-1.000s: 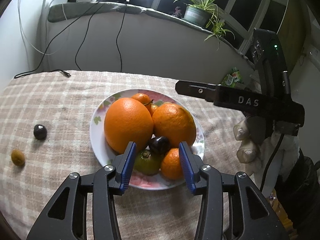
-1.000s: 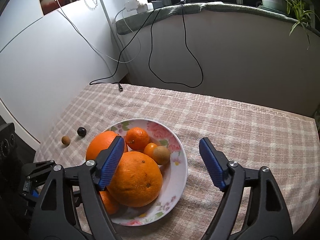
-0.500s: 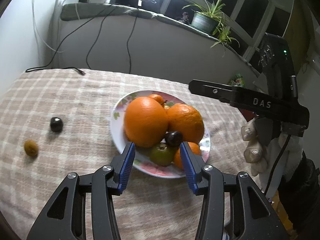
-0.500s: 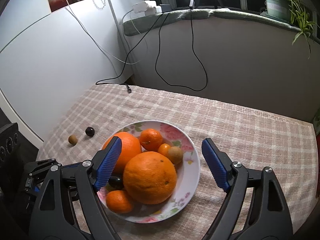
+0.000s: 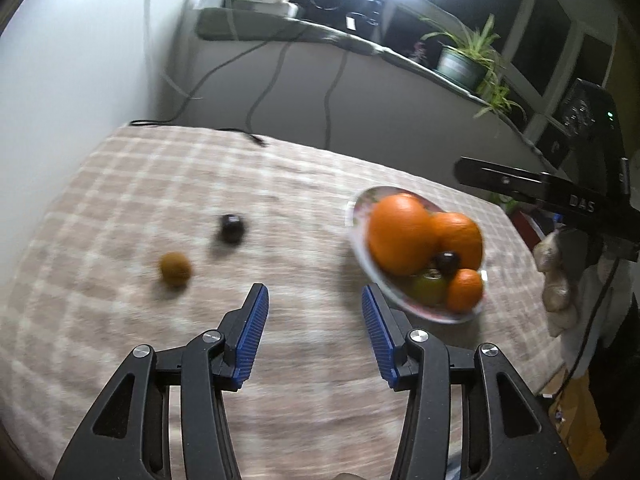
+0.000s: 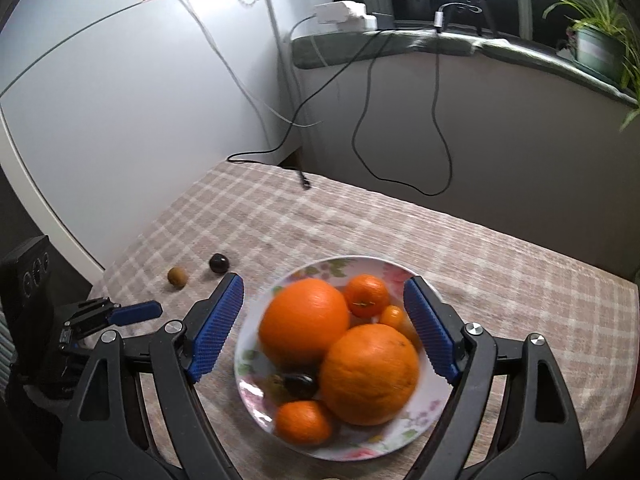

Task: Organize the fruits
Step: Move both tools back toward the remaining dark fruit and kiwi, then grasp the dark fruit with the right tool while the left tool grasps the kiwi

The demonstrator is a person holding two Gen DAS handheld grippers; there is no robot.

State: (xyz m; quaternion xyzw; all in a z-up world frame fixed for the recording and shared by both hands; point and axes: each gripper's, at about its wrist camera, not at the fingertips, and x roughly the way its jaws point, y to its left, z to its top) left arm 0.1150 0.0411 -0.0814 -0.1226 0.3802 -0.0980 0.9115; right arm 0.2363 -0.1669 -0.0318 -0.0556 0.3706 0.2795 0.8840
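- Tabletop (image 5: 312, 184) under a beige plaid cloth; its far edge runs just before a grey wall, its left edge along a white panel. A black cable end (image 6: 304, 182) lies on the cloth near the far corner.
- Wide bare stretch of cloth between the loose fruits and the plate (image 6: 416, 420); more bare cloth beyond and to the right of the plate.
- Plate: white with a floral rim, heaped. Two large oranges (image 6: 304, 324), touching, with small mandarins (image 6: 366, 295) at the far and near sides, a dark round fruit (image 6: 300, 385) low between them, and a greenish fruit (image 5: 429, 287) at the near rim.
- Off the plate, near the left edge: a small brown fruit (image 5: 175, 269) and a dark round fruit (image 5: 232, 229), close together but apart, both blurred.
- Left hand-held gripper (image 5: 314, 322): jaws partly apart, nothing between them, only bare cloth ahead. The loose fruits lie ahead to its left, the plate to its right.
- Right hand-held gripper (image 6: 324, 328): jaws wide, empty, above the plate; the fruit pile shows between the blue pads, which touch nothing.
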